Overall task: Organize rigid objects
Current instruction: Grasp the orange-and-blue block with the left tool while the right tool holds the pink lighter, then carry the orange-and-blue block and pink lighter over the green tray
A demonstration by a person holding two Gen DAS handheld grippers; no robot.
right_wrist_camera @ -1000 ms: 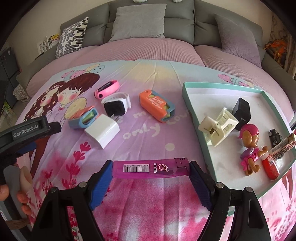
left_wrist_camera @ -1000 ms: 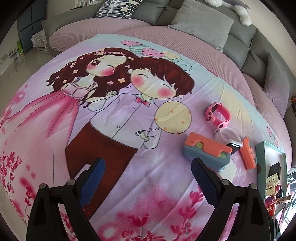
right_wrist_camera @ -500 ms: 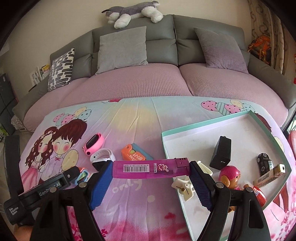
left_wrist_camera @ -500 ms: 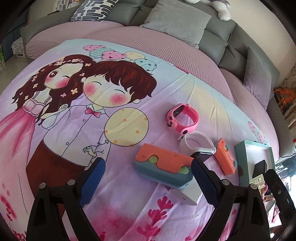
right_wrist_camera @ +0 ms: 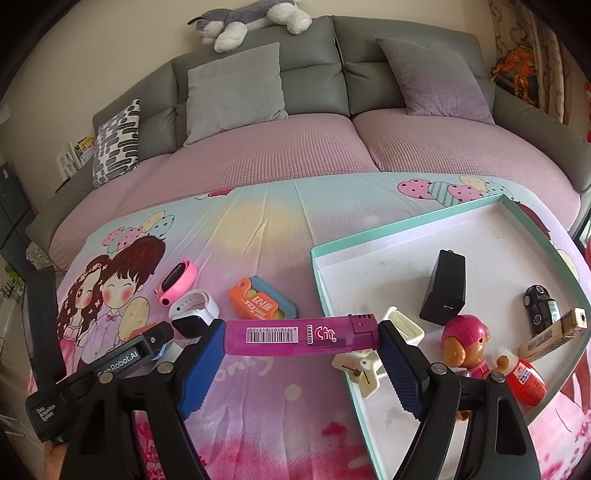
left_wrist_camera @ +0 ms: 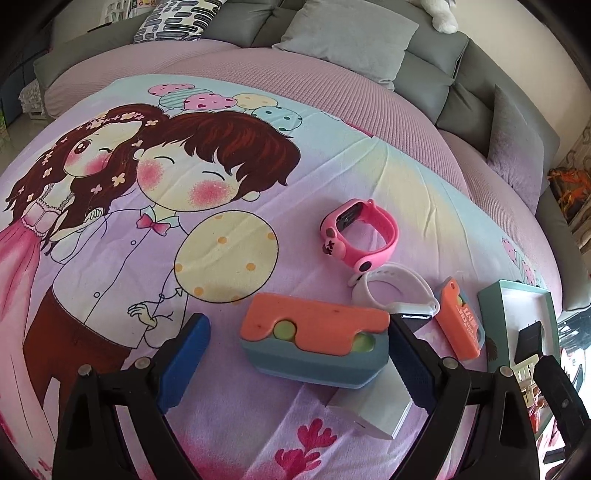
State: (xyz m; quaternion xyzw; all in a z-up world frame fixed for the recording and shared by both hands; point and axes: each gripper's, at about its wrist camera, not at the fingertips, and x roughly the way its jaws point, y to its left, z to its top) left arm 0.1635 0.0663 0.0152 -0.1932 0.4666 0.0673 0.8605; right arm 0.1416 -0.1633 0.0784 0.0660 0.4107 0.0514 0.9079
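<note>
Close in, the right gripper (right_wrist_camera: 301, 363) is clamped end to end on a translucent magenta plastic lighter (right_wrist_camera: 301, 336), which it holds level above the cartoon-printed bedsheet (right_wrist_camera: 266, 229). Just behind its right finger sits a cream plastic clip (right_wrist_camera: 364, 363) in the near corner of a shallow white tray with a teal rim (right_wrist_camera: 406, 230). Farther into the tray are a pink-helmeted toy pup figure (right_wrist_camera: 465, 341), a small red bottle (right_wrist_camera: 526, 380), a black block-shaped charger (right_wrist_camera: 445, 288) and a little black toy car (right_wrist_camera: 539, 304).

On the left, the left gripper (left_wrist_camera: 297, 363) hangs wide open and holds nothing; its right finger is just beside the end of an orange-topped blue plastic case (left_wrist_camera: 314, 338) lying on the sheet. A white square charger (left_wrist_camera: 373, 411) lies in front of that case. Beyond are a white-strapped smartwatch (left_wrist_camera: 397, 295), a smaller orange and blue case (left_wrist_camera: 460, 321) beside it, and then a pink child's smartwatch (left_wrist_camera: 360, 234). Farthest back runs a grey sofa (right_wrist_camera: 314, 70) with a plush husky (right_wrist_camera: 251, 20) on top.
</note>
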